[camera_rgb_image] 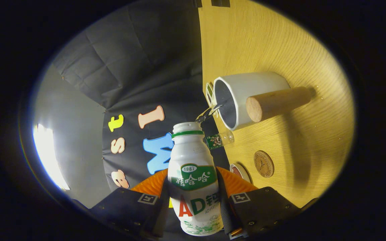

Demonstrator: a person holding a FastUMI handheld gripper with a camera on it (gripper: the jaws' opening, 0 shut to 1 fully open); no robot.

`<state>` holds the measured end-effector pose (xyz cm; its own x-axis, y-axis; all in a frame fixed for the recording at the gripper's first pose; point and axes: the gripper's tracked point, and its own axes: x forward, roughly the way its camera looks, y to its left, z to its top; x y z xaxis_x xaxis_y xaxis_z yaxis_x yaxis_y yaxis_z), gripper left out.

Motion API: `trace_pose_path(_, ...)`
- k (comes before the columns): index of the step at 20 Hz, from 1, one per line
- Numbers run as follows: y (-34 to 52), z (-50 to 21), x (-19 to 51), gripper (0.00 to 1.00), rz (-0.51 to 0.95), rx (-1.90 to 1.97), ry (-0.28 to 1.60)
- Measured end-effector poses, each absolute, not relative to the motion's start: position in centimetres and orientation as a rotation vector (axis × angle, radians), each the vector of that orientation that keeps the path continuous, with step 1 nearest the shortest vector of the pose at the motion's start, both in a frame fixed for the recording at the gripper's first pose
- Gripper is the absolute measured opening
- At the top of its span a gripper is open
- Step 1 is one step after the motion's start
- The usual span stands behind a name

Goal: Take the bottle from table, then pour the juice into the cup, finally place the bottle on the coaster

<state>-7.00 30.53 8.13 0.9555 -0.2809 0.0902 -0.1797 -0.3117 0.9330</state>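
Observation:
My gripper (193, 197) is rolled onto its side and shut on a white bottle (193, 174) with a green label band and an open mouth. The bottle sits between the fingers (236, 195), tipped so its mouth points toward a white cup (246, 90) with a wooden handle (276, 102). A thin stream of liquid (209, 113) runs from the bottle's mouth into the cup's dark opening. A round brown coaster (263, 163) lies on the wooden table (297, 140) just ahead of the fingers, nearer than the cup.
A small clear bottle (219, 140) lies beside the held bottle's neck near the table edge. A round red-and-white lid (240, 171) rests next to the coaster. The table's edge runs past the cup, with the black booth wall beyond.

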Motion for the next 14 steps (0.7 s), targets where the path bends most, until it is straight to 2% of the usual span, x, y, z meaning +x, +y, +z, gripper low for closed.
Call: trace_pose_path(14, 31.3, 8.55, -7.52, 0.64, -0.086, 1.937, -0.341)
